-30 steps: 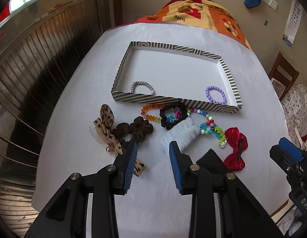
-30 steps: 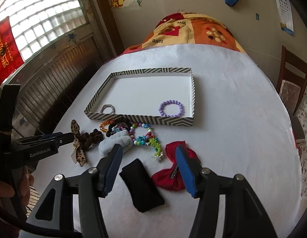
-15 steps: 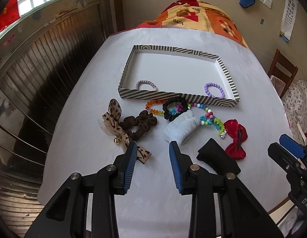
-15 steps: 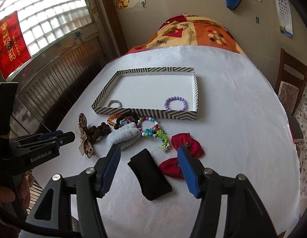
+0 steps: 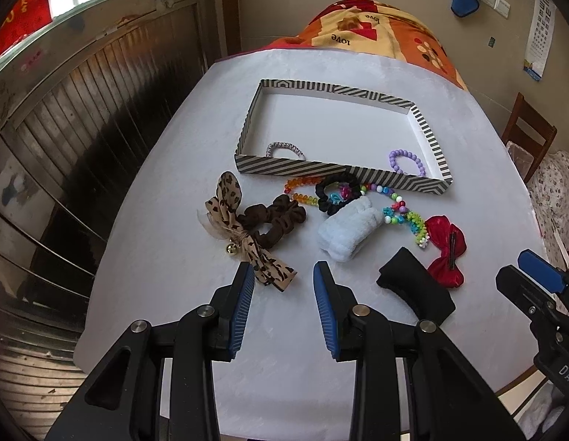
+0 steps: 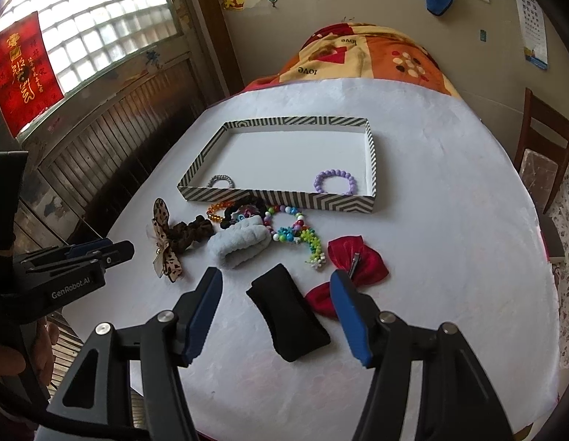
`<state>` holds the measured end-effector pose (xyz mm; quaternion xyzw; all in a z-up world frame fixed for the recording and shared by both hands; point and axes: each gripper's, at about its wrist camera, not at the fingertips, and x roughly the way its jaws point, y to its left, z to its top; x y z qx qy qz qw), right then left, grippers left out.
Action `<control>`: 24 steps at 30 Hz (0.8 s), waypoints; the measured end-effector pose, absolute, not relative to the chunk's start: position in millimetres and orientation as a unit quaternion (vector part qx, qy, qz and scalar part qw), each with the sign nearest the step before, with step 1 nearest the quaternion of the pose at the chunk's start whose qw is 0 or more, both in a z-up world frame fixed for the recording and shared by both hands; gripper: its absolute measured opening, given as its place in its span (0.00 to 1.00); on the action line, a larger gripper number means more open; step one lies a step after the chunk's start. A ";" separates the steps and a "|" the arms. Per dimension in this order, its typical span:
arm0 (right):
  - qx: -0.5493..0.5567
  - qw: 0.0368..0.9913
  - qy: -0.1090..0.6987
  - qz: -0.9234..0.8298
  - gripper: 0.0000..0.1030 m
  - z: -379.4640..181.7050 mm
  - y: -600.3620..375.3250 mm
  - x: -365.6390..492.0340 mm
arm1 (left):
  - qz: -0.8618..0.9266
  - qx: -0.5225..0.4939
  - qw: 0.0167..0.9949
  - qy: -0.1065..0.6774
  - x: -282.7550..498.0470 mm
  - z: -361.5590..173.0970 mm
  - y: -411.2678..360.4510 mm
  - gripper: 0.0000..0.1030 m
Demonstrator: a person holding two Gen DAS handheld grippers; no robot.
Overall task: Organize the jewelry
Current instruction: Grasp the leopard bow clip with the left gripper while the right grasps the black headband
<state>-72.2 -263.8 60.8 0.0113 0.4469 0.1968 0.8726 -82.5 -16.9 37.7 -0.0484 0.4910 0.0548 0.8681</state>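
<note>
Big white desk (image 6: 450,257), with the striped tray (image 6: 284,198) as the landmark: already holding a purple bead bracelet (image 6: 335,180) and a small silvery one (image 6: 220,180). Just in front of the tray's near wall, still loose: leopard bow with brown scrunchie (image 5: 247,220), pale blue fluffy band (image 5: 348,231), black scrunchie plus colourful beads (image 5: 394,205), red bow clip (image 6: 354,268), black pouch-like piece (image 6: 288,316).

Right hand-held gripper (image 6: 277,312) hovering released, empty, jaws straddling the black piece, long axis running roughly away from the tray, towards the camera. Probably the next pick, right hand nearer. Left hand-held gripper (image 5: 284,308) also released, empty, pointing between the leopard bow and the blue band.
</note>
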 end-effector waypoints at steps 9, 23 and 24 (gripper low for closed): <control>0.013 0.870 0.453 0.192 0.63 56.5 -269.0 -68.2 | 0.044 -0.078 0.859 0.504 -78.3 33.6 -1.9 0.24; -0.025 0.819 0.531 0.217 0.63 -22.7 -256.1 -51.1 | 0.064 -0.209 0.808 0.548 -67.3 -8.4 66.7 0.24; -0.031 0.817 0.532 0.223 0.63 -26.0 -251.7 -49.7 | 0.064 -0.218 0.805 0.549 -65.6 -11.0 69.3 0.24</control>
